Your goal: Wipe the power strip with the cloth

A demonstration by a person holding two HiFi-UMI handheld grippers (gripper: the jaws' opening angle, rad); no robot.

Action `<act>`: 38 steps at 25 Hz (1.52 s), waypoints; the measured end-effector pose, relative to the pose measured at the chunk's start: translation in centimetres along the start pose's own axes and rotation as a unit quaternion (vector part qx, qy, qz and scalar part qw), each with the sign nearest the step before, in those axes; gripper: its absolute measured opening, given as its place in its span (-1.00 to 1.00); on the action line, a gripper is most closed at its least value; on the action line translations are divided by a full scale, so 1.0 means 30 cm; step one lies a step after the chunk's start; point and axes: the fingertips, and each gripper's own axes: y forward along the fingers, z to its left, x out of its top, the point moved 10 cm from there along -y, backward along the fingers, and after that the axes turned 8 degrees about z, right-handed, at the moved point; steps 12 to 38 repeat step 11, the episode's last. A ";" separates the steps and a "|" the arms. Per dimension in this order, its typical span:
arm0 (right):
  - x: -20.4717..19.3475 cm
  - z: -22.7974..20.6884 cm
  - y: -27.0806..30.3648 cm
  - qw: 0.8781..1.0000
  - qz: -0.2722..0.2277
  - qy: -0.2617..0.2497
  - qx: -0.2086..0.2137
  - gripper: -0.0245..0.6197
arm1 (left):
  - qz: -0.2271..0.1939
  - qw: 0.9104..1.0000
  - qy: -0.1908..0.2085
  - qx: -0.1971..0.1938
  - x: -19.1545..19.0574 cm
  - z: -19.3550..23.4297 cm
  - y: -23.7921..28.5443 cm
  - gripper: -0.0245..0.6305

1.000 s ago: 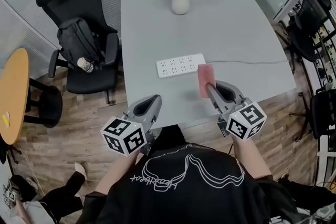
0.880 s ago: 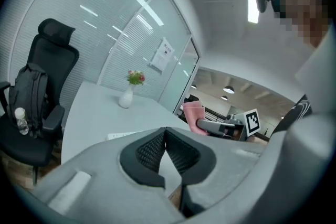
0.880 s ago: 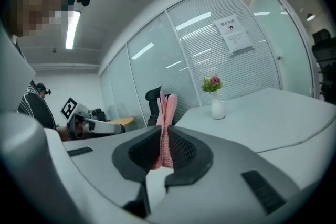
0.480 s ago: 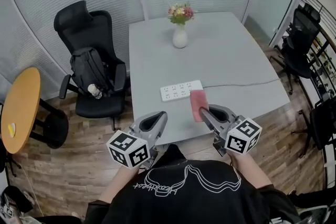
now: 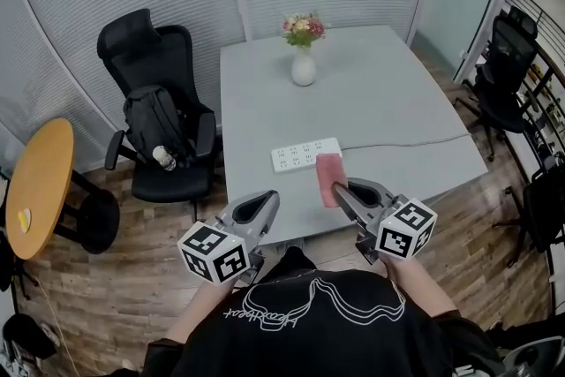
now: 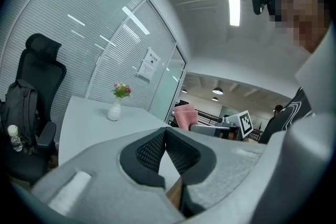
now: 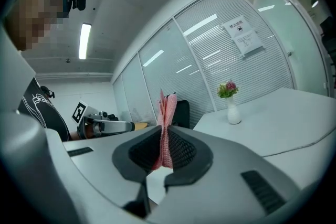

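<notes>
The right gripper (image 5: 338, 188) has its fingers (image 7: 181, 150) pressed together on a pink cloth (image 7: 167, 110), which stands up past the fingertips as a folded strip. Just beyond those fingertips and slightly to their left, the white power strip (image 5: 305, 154) lies flat on the grey bench (image 5: 380, 110), near the cloth's far end. The left gripper (image 5: 267, 200) is held by the bench's near edge, its fingers (image 6: 149, 150) closed tip to tip with nothing between them. Far ahead of both pairs of fingers stands a white vase (image 5: 304, 70) of flowers.
</notes>
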 end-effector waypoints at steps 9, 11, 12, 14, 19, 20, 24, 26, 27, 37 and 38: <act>0.012 0.011 -0.007 1.000 -0.008 0.001 -0.003 -0.82 | 0.009 1.000 0.016 0.005 0.017 -0.016 -0.008 -0.89; 0.014 0.017 -0.011 1.000 -0.007 0.000 -0.007 -0.82 | 0.006 1.000 0.017 0.006 0.021 -0.018 -0.013 -0.89; 0.014 0.017 -0.011 1.000 -0.007 0.000 -0.007 -0.82 | 0.006 1.000 0.017 0.006 0.021 -0.018 -0.013 -0.89; 0.014 0.017 -0.011 1.000 -0.007 0.000 -0.007 -0.82 | 0.006 1.000 0.017 0.006 0.021 -0.018 -0.013 -0.89; 0.014 0.017 -0.011 1.000 -0.007 0.000 -0.007 -0.82 | 0.006 1.000 0.017 0.006 0.021 -0.018 -0.013 -0.89; 0.014 0.017 -0.011 1.000 -0.007 0.000 -0.007 -0.82 | 0.006 1.000 0.017 0.006 0.021 -0.018 -0.013 -0.89; 0.014 0.017 -0.011 1.000 -0.007 0.000 -0.007 -0.82 | 0.006 1.000 0.017 0.006 0.021 -0.018 -0.013 -0.89; 0.014 0.017 -0.011 1.000 -0.007 0.000 -0.007 -0.82 | 0.006 1.000 0.017 0.006 0.021 -0.018 -0.013 -0.89; 0.014 0.017 -0.011 1.000 -0.007 0.000 -0.007 -0.82 | 0.006 1.000 0.017 0.006 0.021 -0.018 -0.013 -0.89; 0.014 0.017 -0.011 1.000 -0.007 0.000 -0.007 -0.82 | 0.006 1.000 0.017 0.006 0.021 -0.018 -0.013 -0.89; 0.014 0.017 -0.011 1.000 -0.007 0.000 -0.007 -0.82 | 0.006 1.000 0.017 0.006 0.021 -0.018 -0.013 -0.89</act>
